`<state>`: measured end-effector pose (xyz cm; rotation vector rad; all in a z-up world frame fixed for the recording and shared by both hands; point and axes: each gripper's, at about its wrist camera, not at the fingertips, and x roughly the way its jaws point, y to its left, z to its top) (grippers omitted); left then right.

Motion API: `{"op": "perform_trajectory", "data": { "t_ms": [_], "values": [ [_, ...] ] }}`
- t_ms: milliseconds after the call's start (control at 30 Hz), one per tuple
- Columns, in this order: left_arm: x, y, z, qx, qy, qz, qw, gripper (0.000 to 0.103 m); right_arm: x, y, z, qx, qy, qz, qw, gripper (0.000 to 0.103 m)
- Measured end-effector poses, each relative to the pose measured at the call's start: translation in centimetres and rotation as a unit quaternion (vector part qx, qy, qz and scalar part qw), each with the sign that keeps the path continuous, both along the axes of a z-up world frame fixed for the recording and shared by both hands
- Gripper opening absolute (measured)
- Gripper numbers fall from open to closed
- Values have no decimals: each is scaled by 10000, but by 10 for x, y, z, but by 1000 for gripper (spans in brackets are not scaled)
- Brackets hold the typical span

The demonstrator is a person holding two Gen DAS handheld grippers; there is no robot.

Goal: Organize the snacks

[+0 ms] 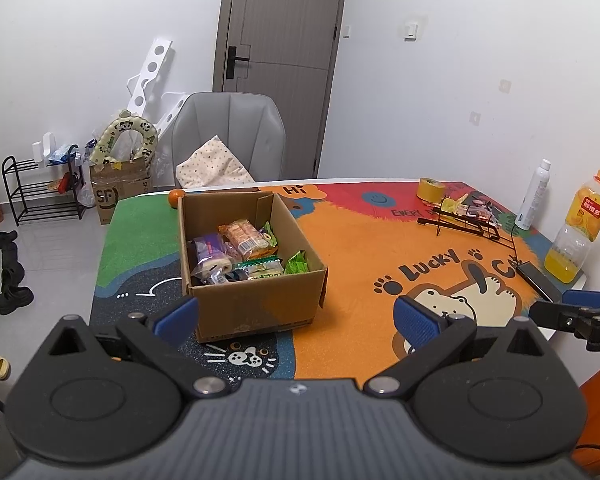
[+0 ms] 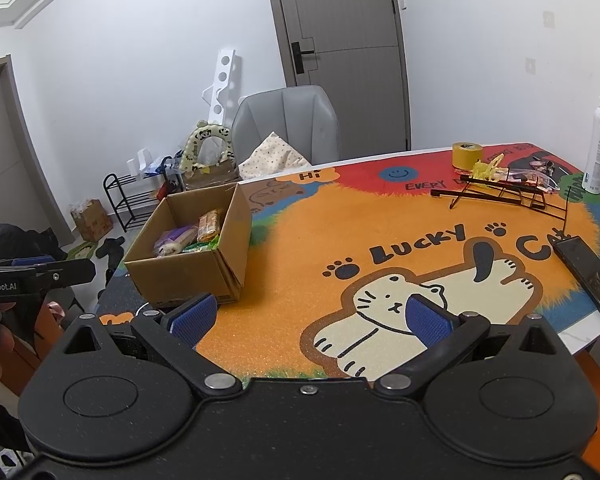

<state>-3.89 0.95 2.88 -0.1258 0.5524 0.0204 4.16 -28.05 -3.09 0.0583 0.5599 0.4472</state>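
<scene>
Both the left gripper [image 1: 296,322] and right gripper [image 2: 310,320] hang spread wide and empty over the table mat [image 2: 300,240] – snacks [image 1: 240,252] sit in the cardboard box [image 1: 256,304] – so, likely between picks, next comes a reach toward the wire rack [image 2: 500,192].

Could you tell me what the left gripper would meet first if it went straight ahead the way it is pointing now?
Most likely the cardboard box of snacks: the open left gripper points over the table mat, with the box just ahead, slightly left of centre. Depth is unclear, so it might graze only the box's right corner.
</scene>
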Motion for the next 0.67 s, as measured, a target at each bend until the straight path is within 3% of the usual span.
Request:
{"op": "perform_trajectory", "data": {
  "t_ms": [667],
  "values": [
    [0,-13,4,100,-53,-82,9999,103,0,-8,2,81,-30,-66,9999,103]
  ]
}}
